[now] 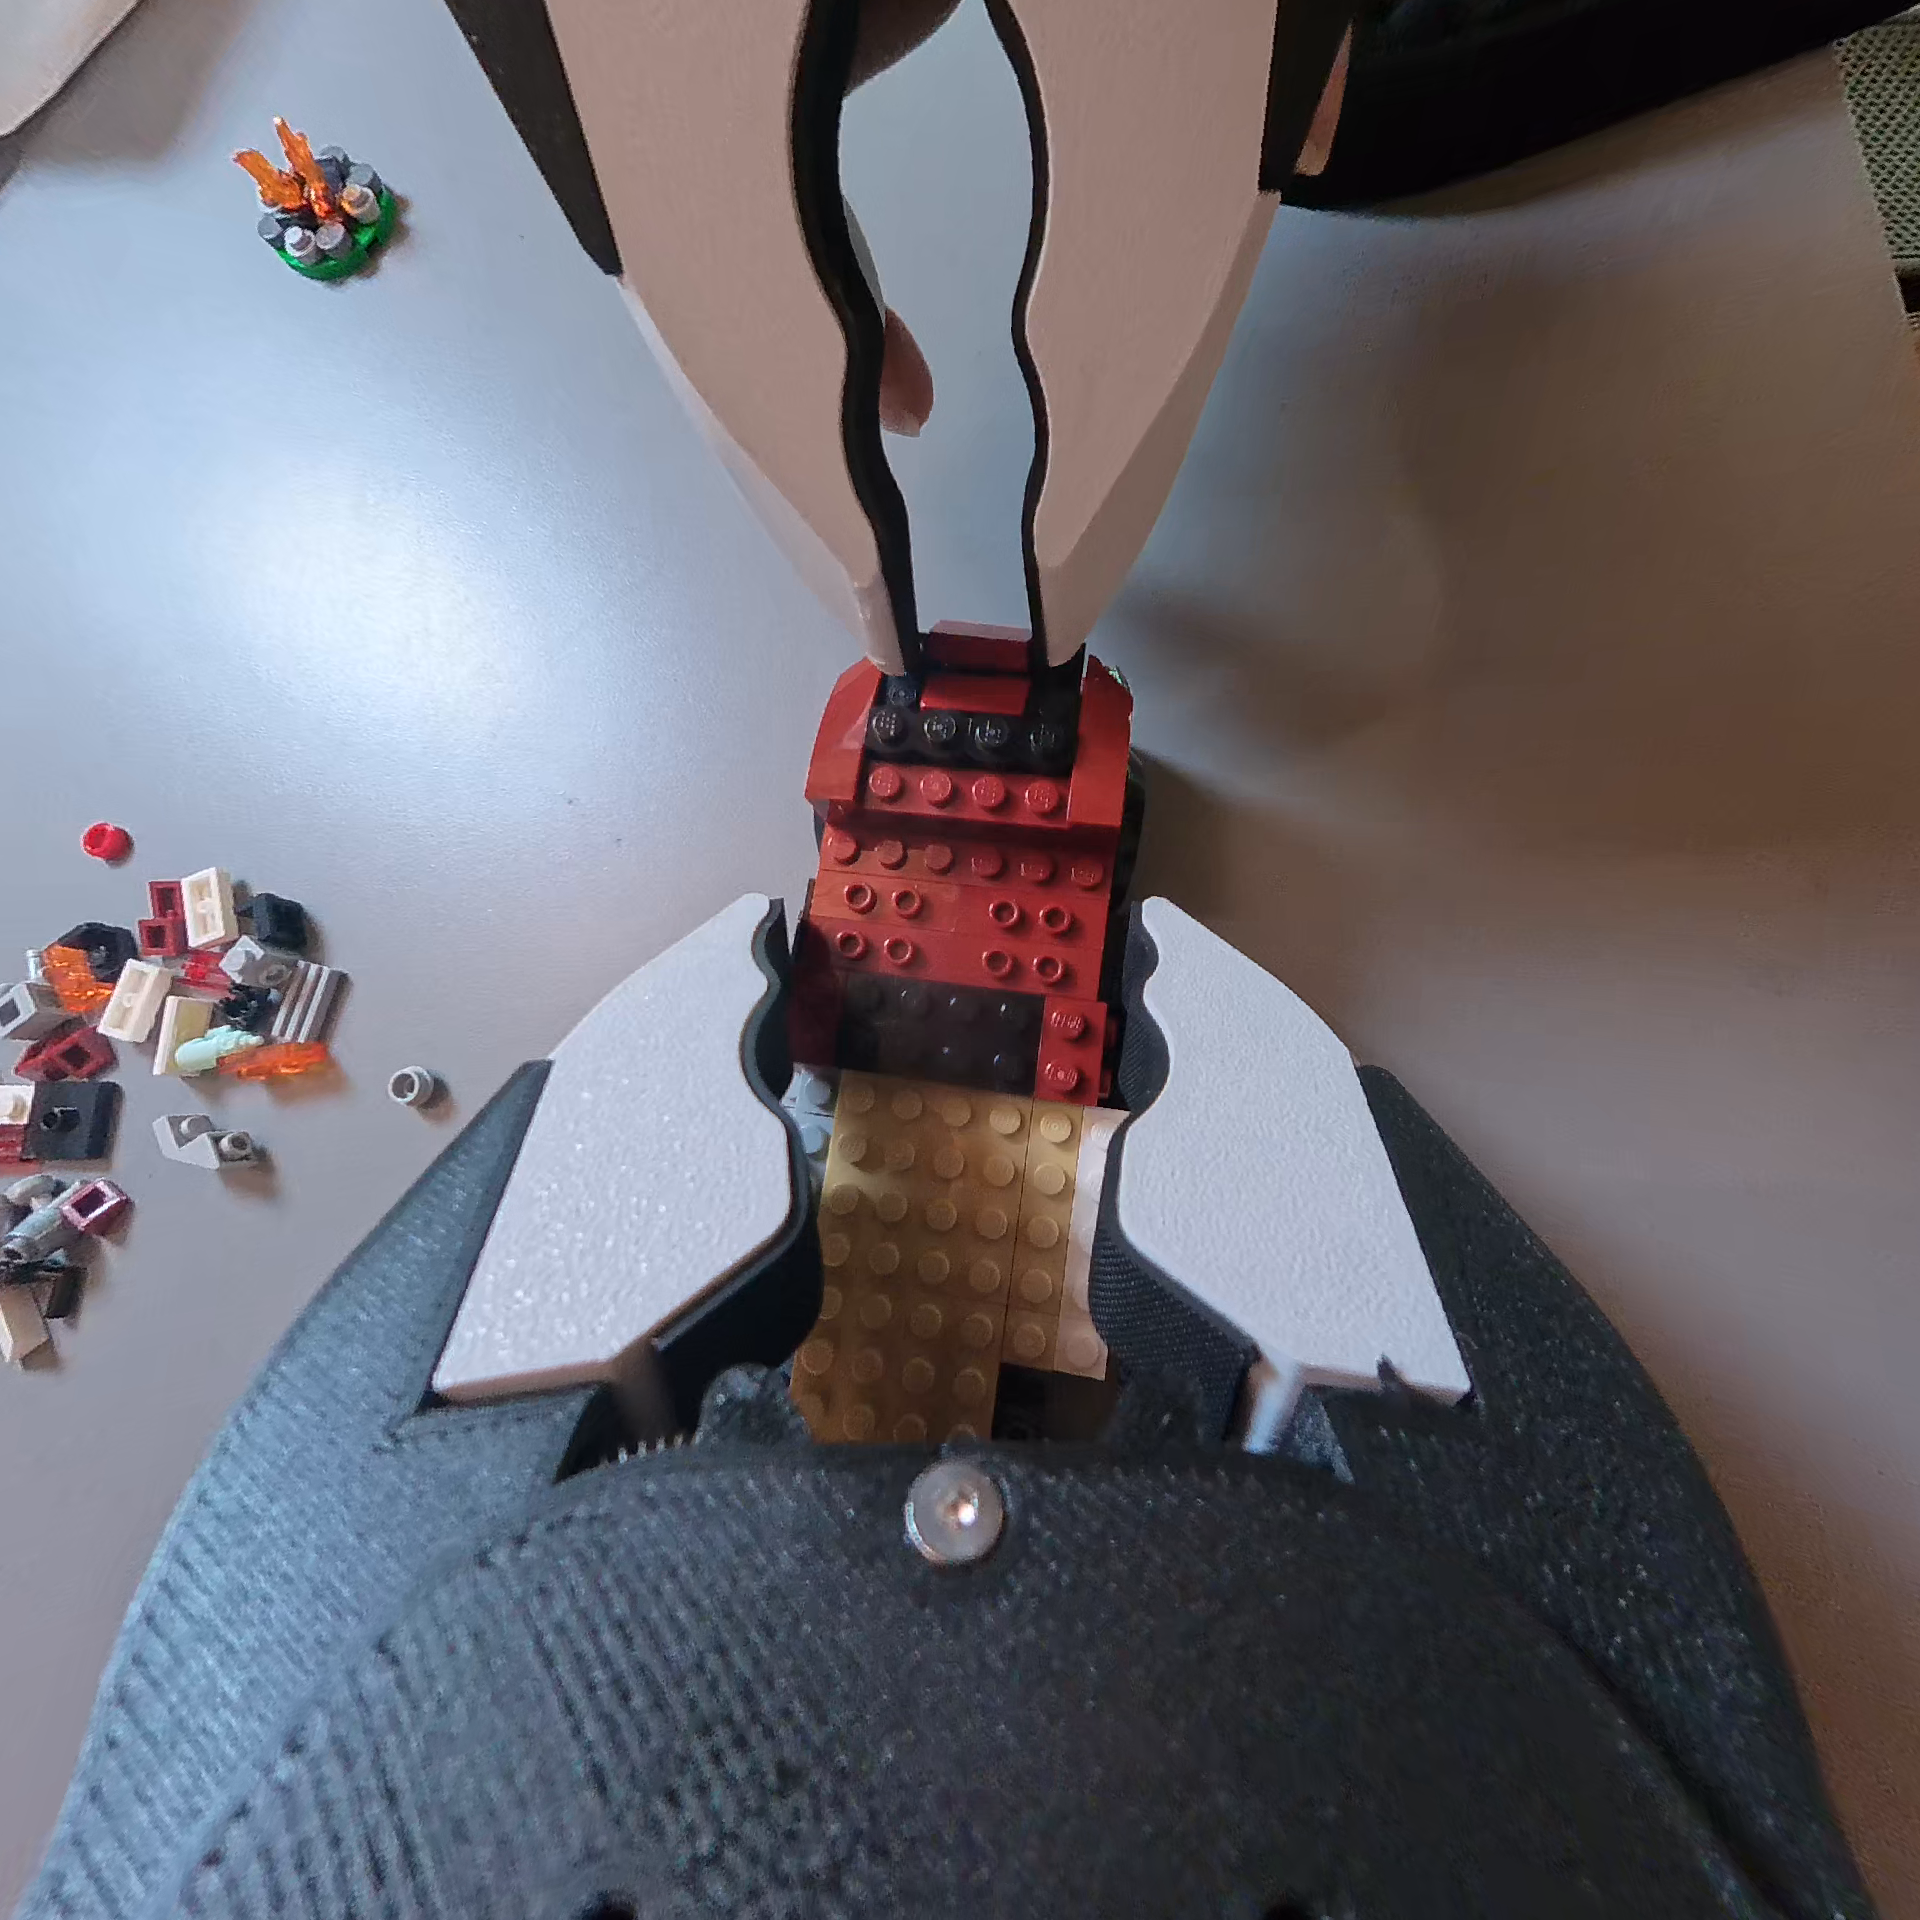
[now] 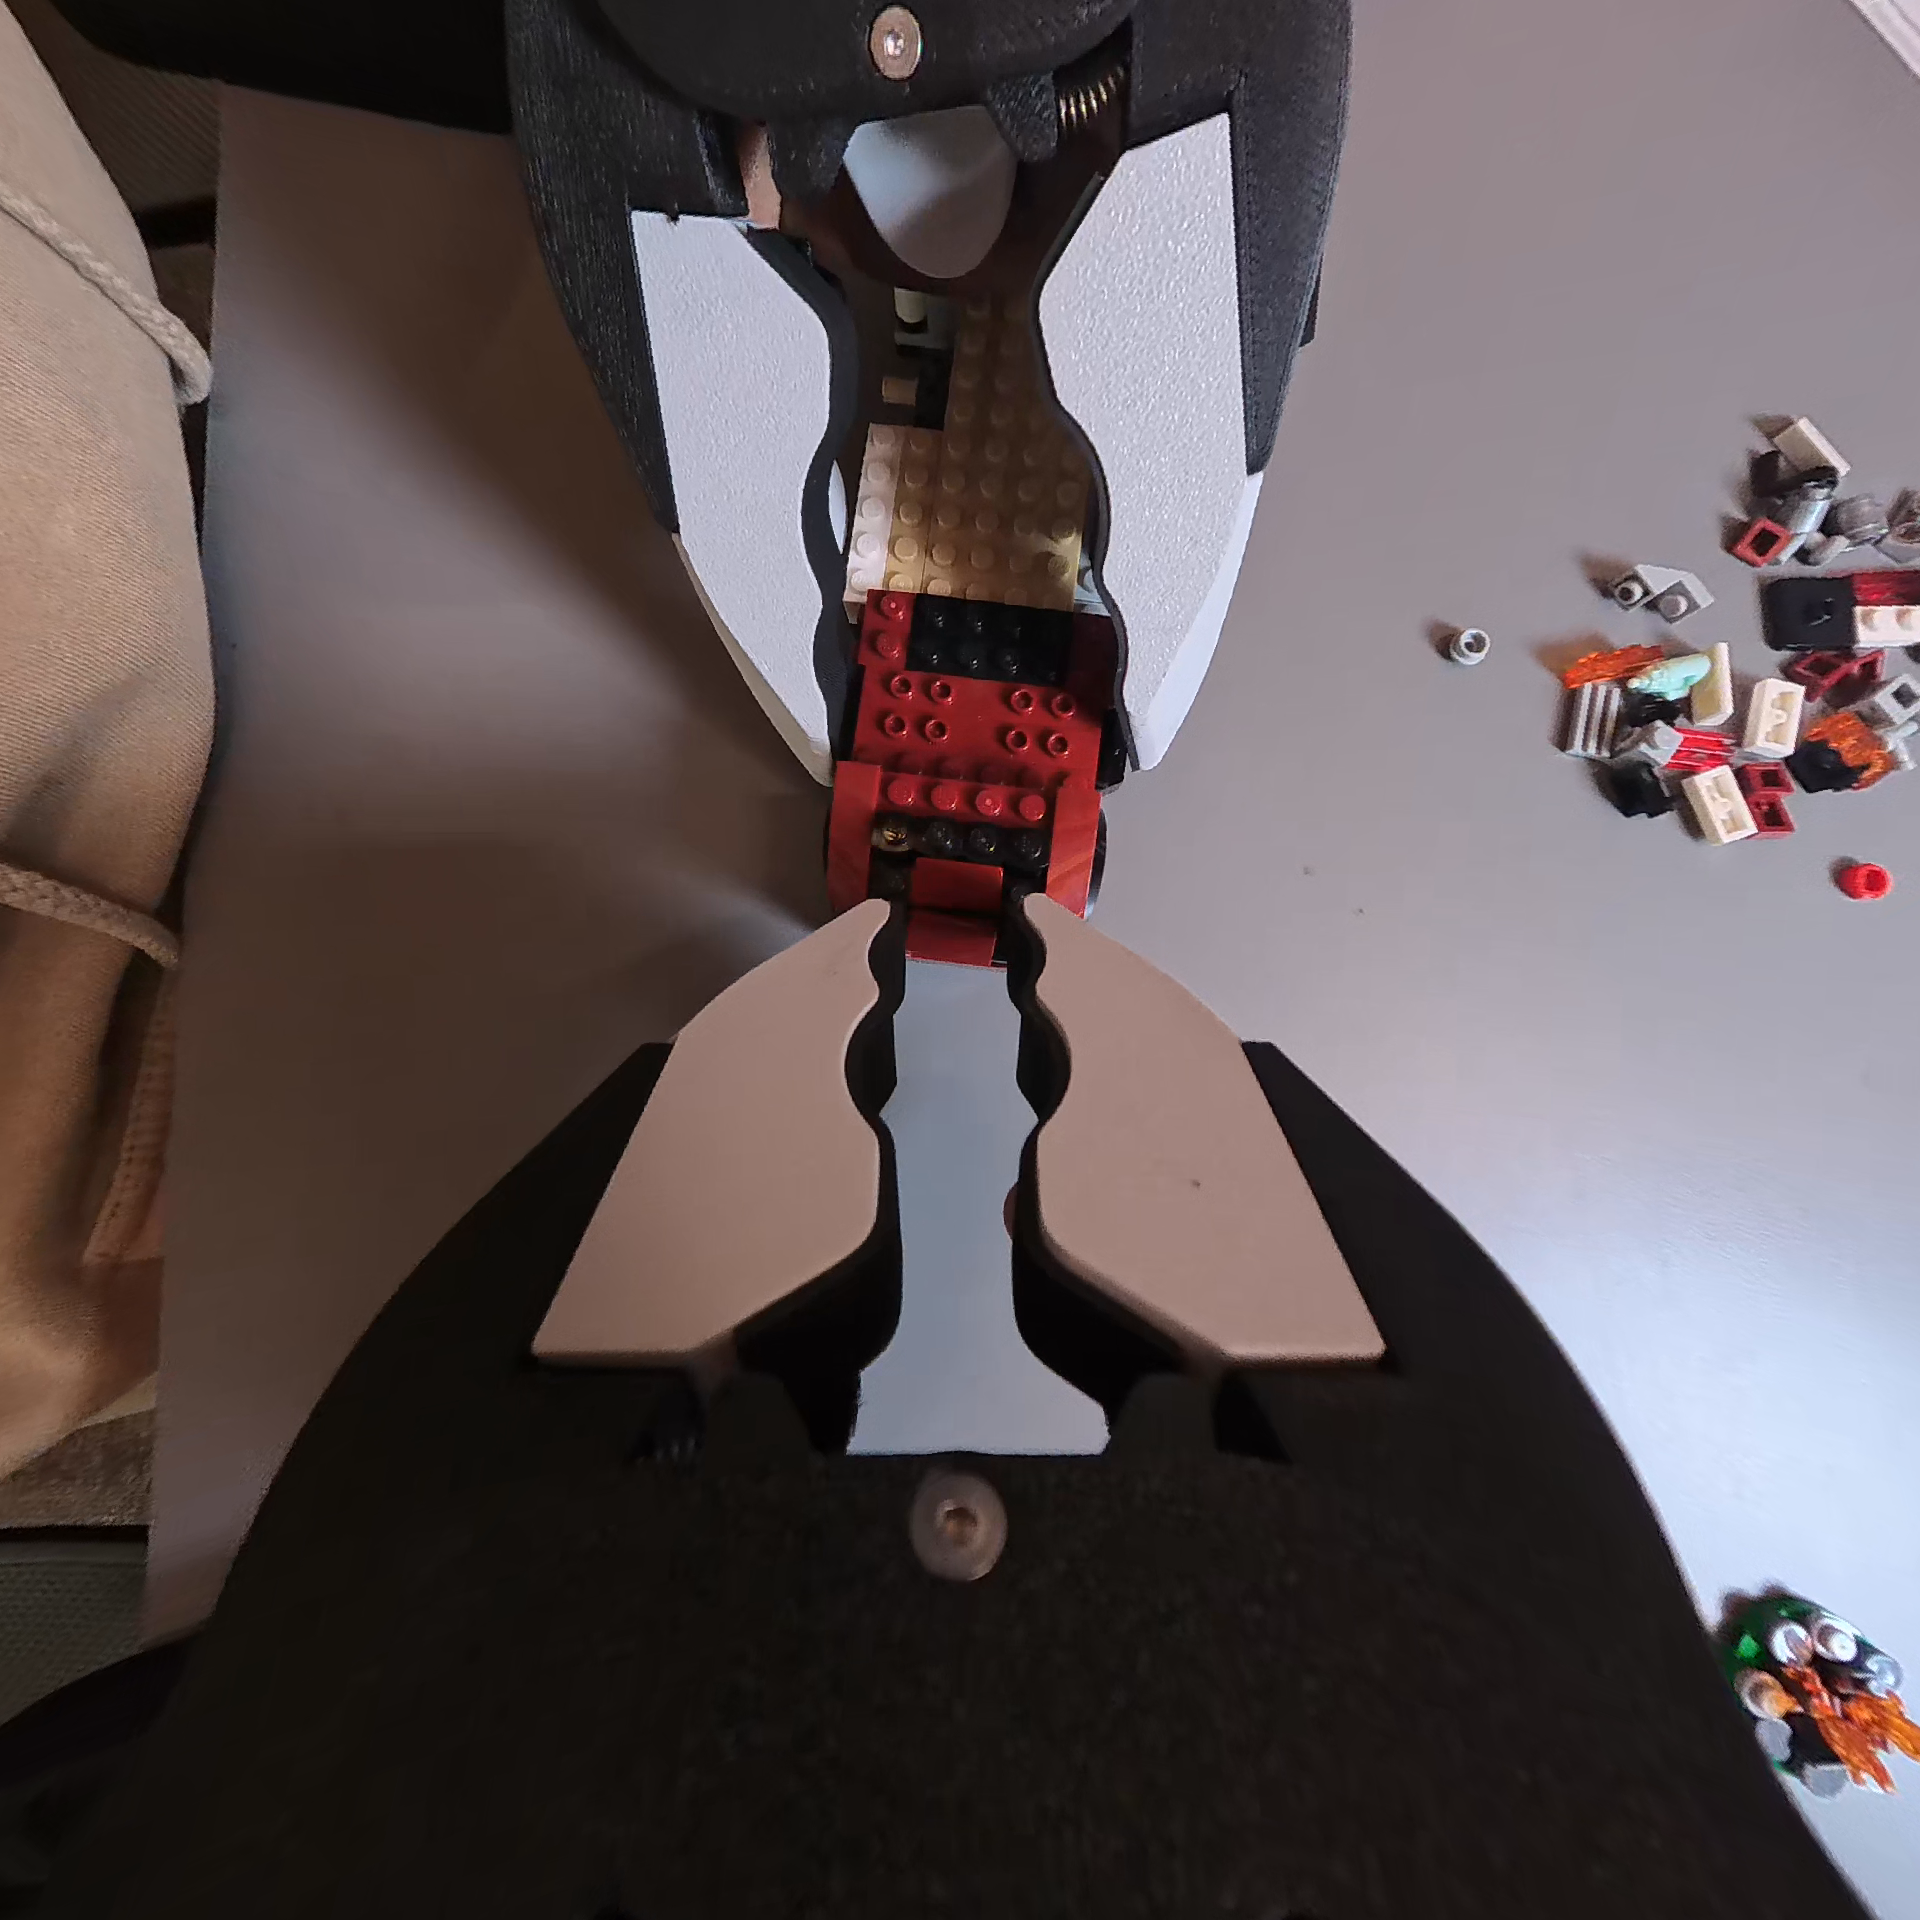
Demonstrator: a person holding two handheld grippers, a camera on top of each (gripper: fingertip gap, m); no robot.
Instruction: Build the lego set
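Left gripper (image 1: 956, 1023) clamped on the sides of the brick model (image 1: 961, 904), centre frame. Right gripper (image 2: 956, 925) pinches the small red sloped piece (image 2: 951, 914) at its end. Risk: a skewed pull may crack neighbouring plates loose. Only the right view shows beige fabric (image 2: 73, 727), far left.

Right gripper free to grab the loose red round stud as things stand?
Probably not: the right gripper is clamped on the red slope piece of the brick model held by the left gripper. The stud lies unobstructed.
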